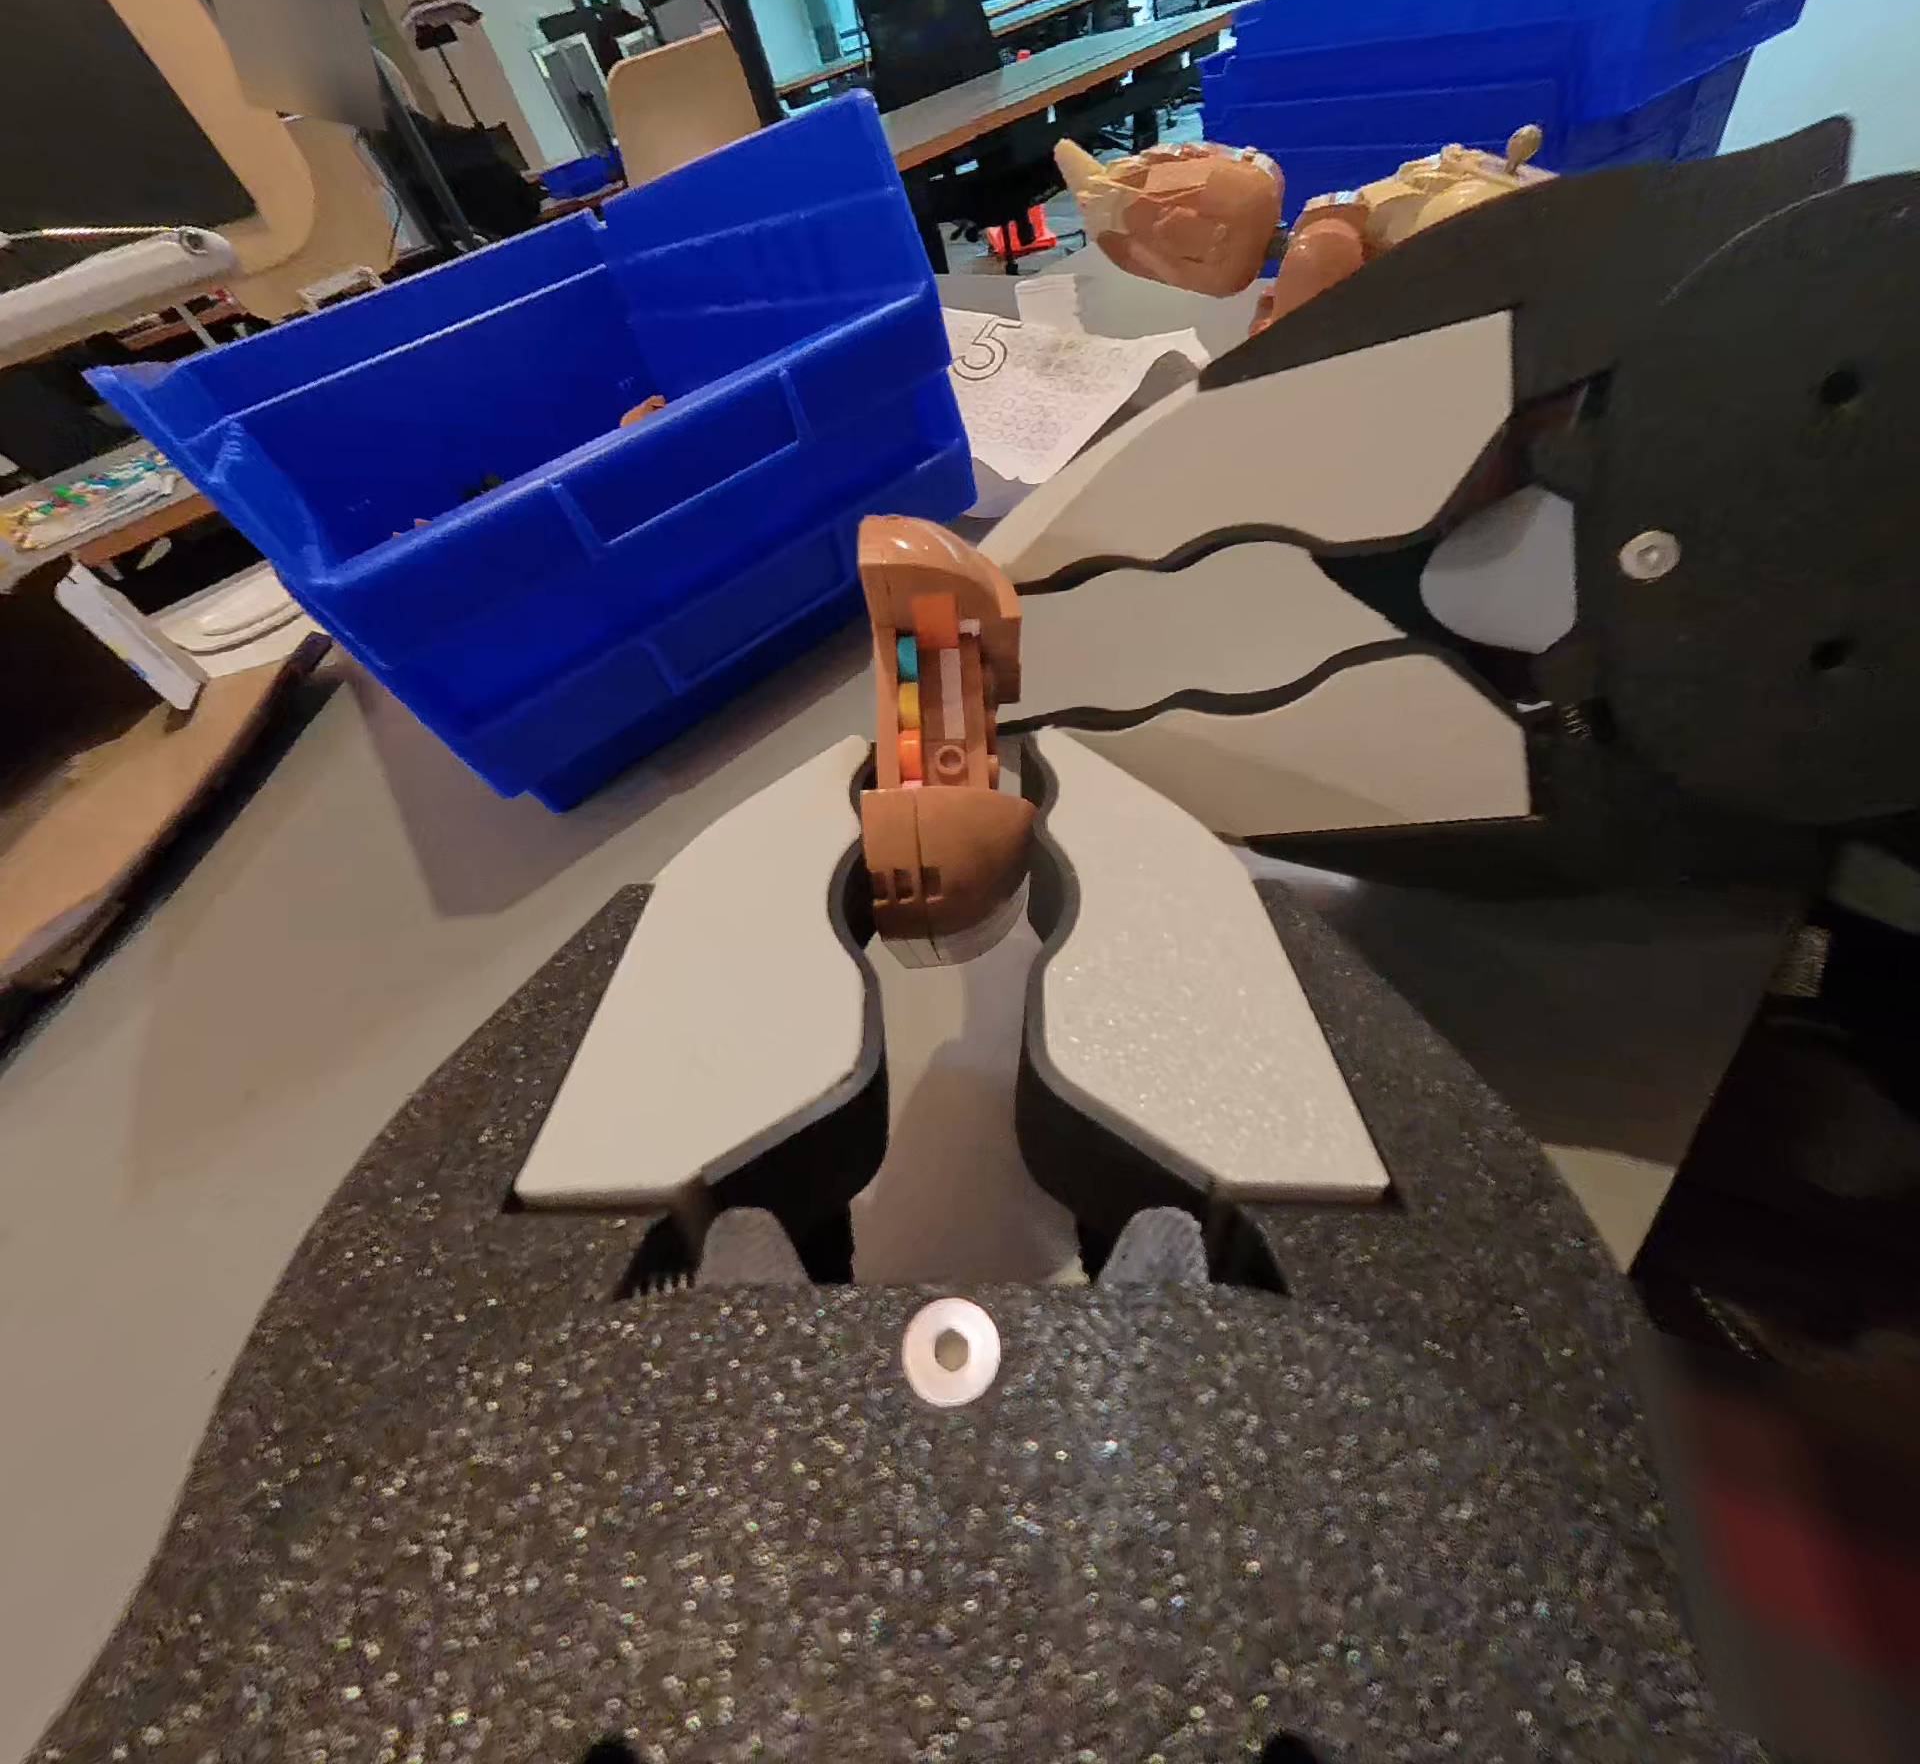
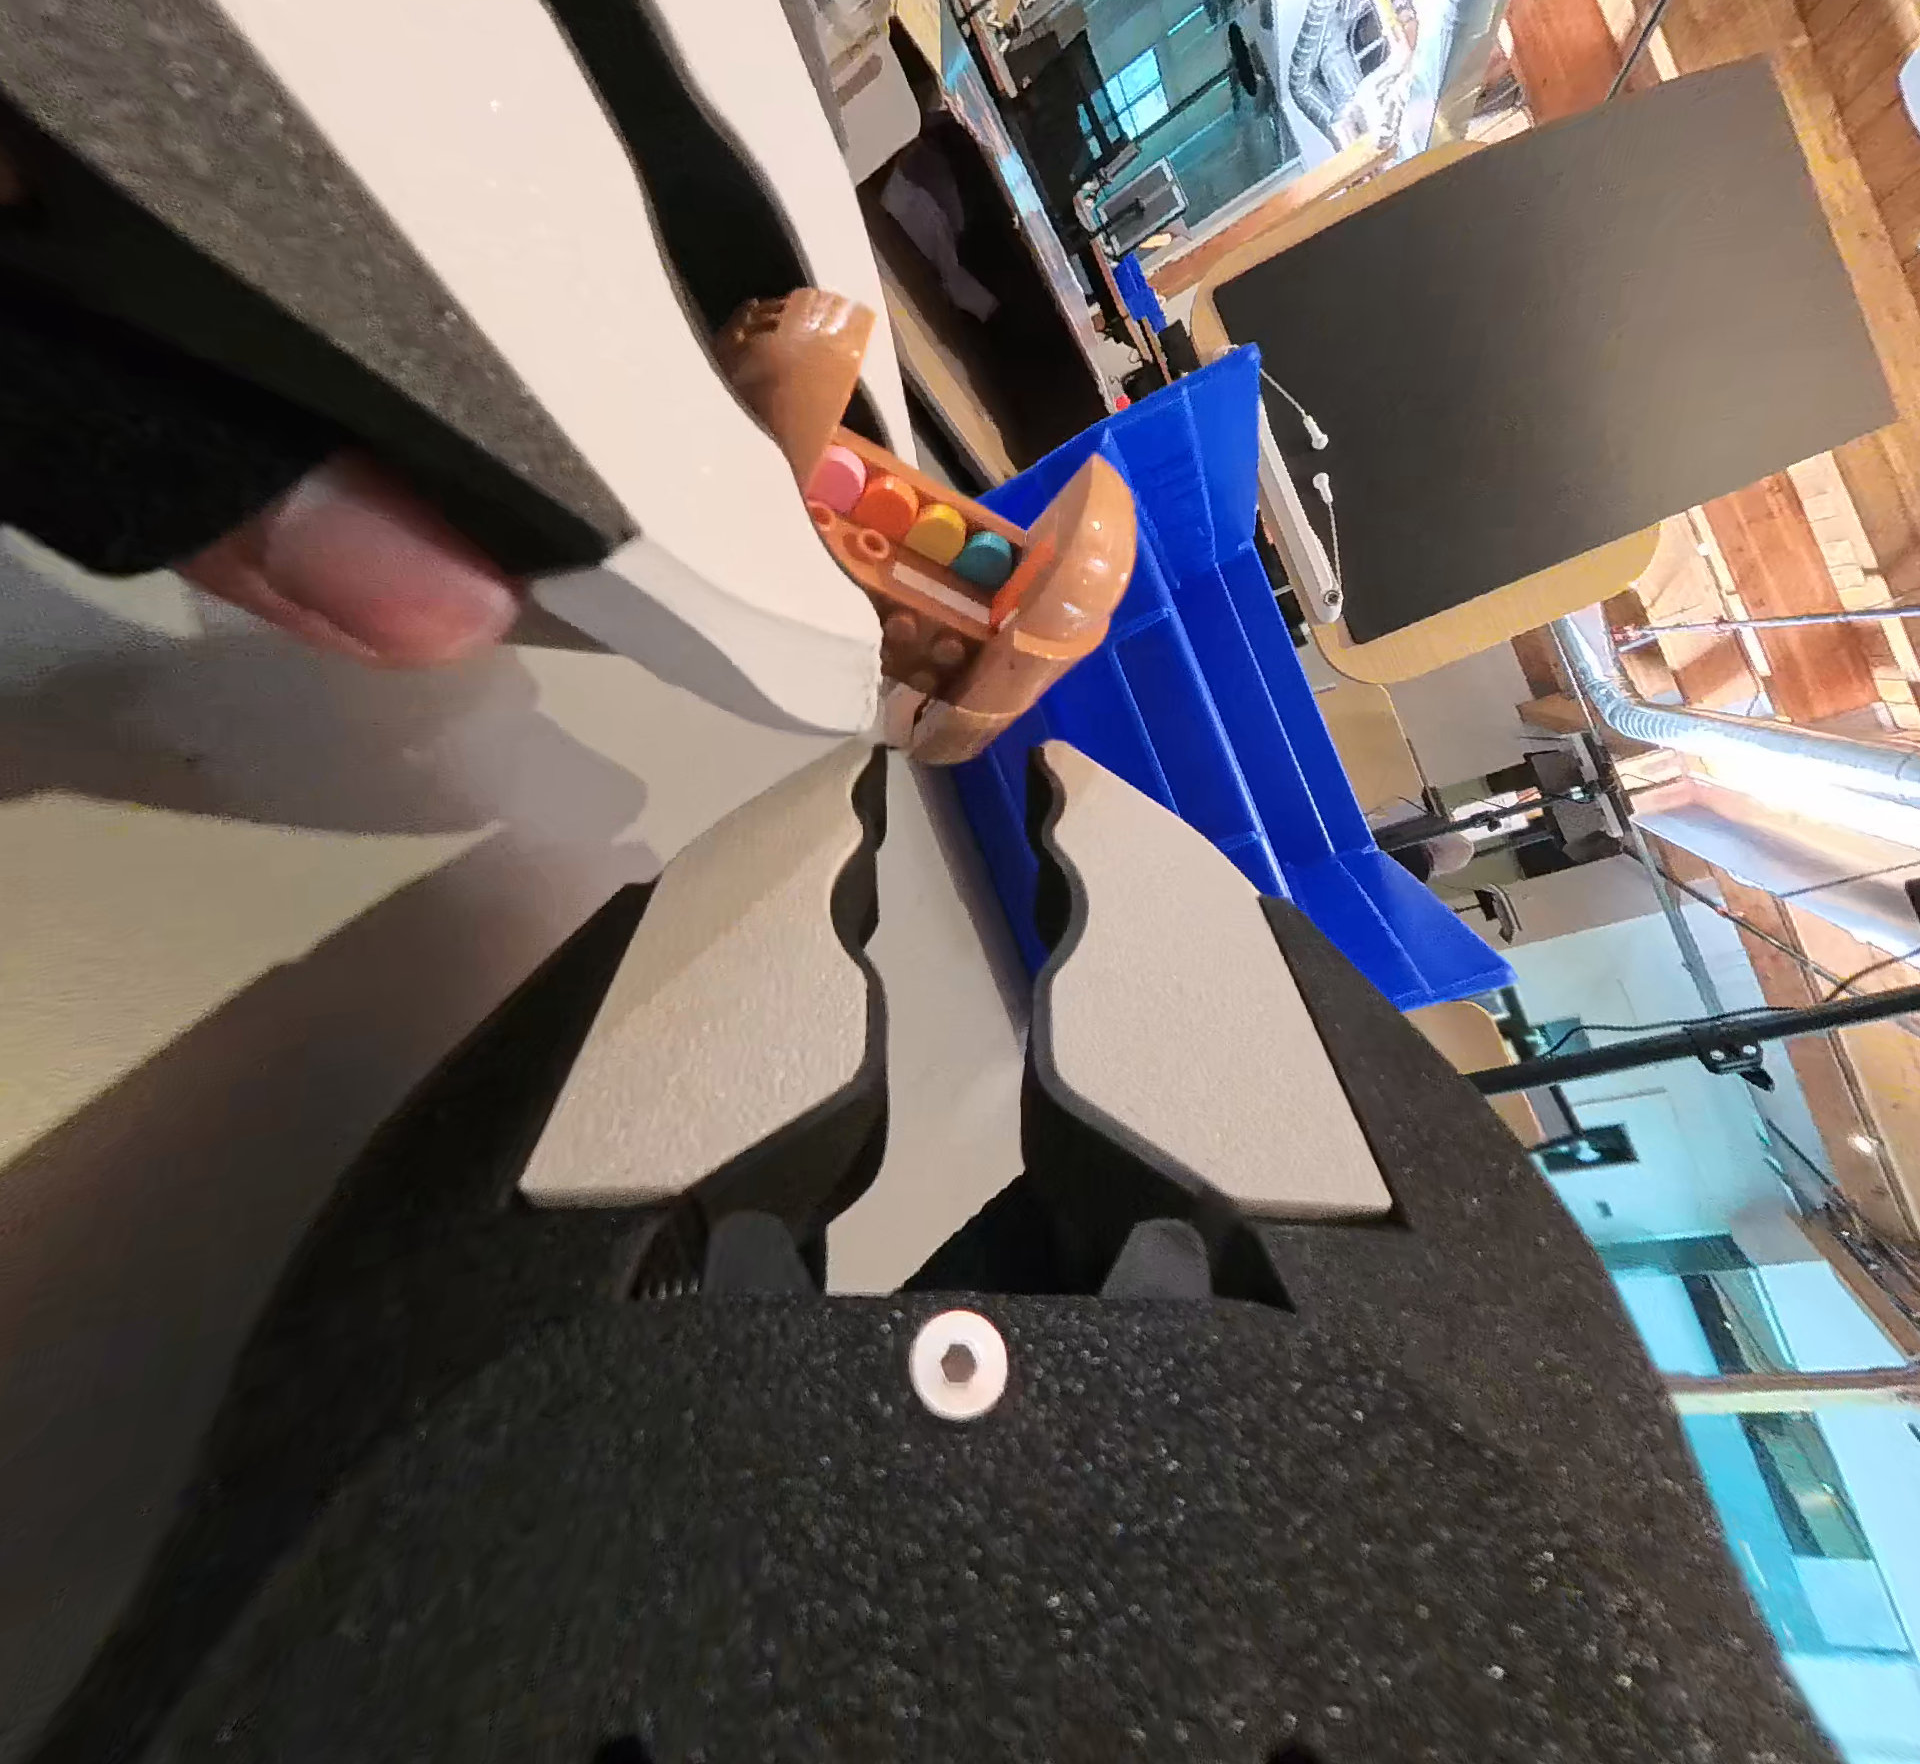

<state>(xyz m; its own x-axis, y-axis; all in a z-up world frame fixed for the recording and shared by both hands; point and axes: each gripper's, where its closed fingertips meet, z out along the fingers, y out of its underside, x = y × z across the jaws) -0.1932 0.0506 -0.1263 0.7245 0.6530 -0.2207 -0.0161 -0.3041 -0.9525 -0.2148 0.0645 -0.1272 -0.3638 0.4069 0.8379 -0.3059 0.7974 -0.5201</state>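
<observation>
A small brown brick-built piece (image 1: 940,841) with pink, orange, yellow and teal round studs inside (image 2: 914,519) is held upright above the grey table (image 1: 312,935). My left gripper (image 1: 948,758) is shut on its lower end. My right gripper (image 1: 1013,654) comes in from the right with its fingers level, and its tips clamp the piece's right side. In the right wrist view the piece sits at my right gripper's tips (image 2: 961,764). The left gripper (image 2: 878,561) reaches in from the upper left there, with a person's finger (image 2: 364,571) on it.
An open blue bin (image 1: 571,519) stands just behind the piece and also shows in the right wrist view (image 2: 1143,675). More blue bins (image 1: 1558,52) are stacked at the back right. A brown and tan brick figure (image 1: 1195,208) and a printed sheet (image 1: 1039,395) lie behind. The tips of both grippers are at nearly the same place.
</observation>
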